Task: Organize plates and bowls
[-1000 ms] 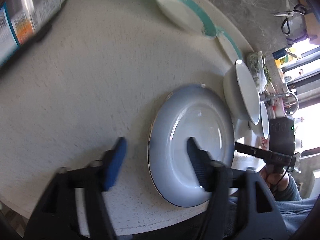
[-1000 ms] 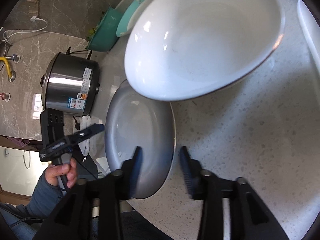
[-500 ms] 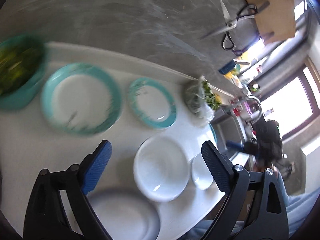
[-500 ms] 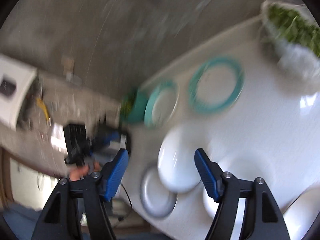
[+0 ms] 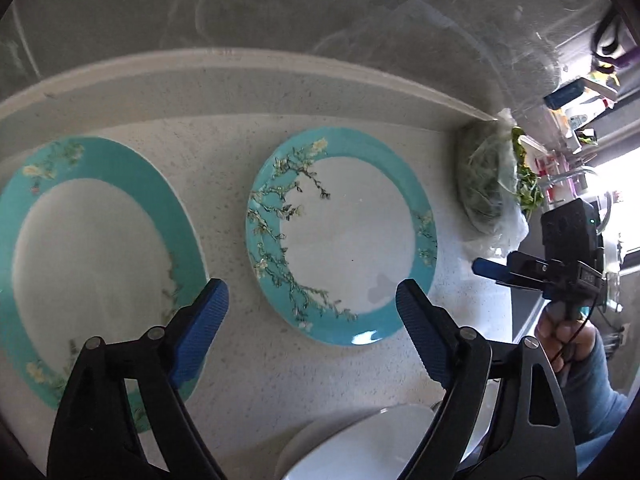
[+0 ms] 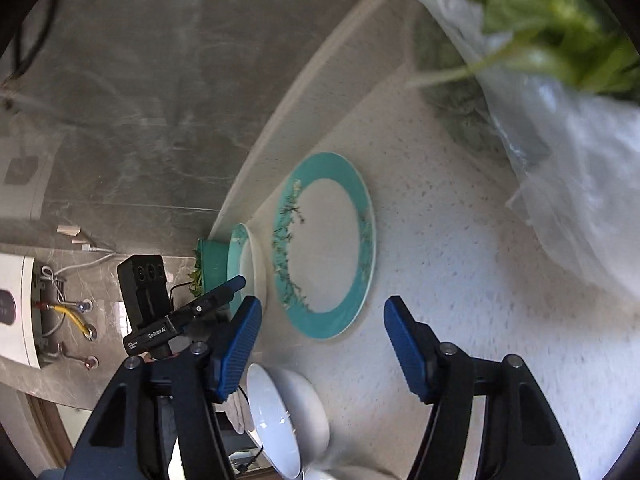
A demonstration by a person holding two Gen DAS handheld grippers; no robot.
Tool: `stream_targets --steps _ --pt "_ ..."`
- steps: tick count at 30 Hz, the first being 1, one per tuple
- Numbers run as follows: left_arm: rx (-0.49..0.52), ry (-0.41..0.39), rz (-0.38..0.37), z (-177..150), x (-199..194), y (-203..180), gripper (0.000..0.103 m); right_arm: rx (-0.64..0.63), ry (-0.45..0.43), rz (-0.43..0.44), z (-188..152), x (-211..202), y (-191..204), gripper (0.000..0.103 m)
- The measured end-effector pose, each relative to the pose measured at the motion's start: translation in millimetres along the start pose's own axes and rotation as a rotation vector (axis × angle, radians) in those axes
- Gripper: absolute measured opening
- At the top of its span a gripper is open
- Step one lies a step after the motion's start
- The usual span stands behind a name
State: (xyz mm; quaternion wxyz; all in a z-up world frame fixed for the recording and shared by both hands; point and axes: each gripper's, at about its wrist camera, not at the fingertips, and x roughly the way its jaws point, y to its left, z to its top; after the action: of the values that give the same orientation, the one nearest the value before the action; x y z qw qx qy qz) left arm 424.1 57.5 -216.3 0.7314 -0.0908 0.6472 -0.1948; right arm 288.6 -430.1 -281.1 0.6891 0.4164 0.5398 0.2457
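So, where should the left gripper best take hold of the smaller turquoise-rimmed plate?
Probably at the near rim of the smaller turquoise-rimmed plate, coming from the counter's front. It lies flat, so only the thin edge offers grip. The left gripper holds nothing, its jaws closing.

A: My left hand-held gripper (image 5: 308, 324) has ribbed blue pads on matt black plastic.
B: And the teal plate (image 5: 344, 236)?
A: Glossy glazed ceramic, on a speckled matt stone counter (image 5: 224, 128).
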Motion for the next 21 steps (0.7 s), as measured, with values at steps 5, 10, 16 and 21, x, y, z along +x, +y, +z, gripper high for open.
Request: stream_targets --steps 5,10,16,21 --pt "-0.038 0.017 0.025 5 22 9 0.082 -0.028 0.038 -0.023 11 18 -2 0.066" --pt "-0.040 0.029 0.008 3 35 14 0.082 -0.032 0.051 -0.037 13 22 -8 0.066" --pt "-0.040 0.013 -0.019 11 35 13 0.077 -0.024 0.062 -0.038 15 21 -16 0.064" --pt "-0.019 0.034 0.000 14 37 12 0.051 -0.018 0.062 -0.029 21 23 -18 0.060"
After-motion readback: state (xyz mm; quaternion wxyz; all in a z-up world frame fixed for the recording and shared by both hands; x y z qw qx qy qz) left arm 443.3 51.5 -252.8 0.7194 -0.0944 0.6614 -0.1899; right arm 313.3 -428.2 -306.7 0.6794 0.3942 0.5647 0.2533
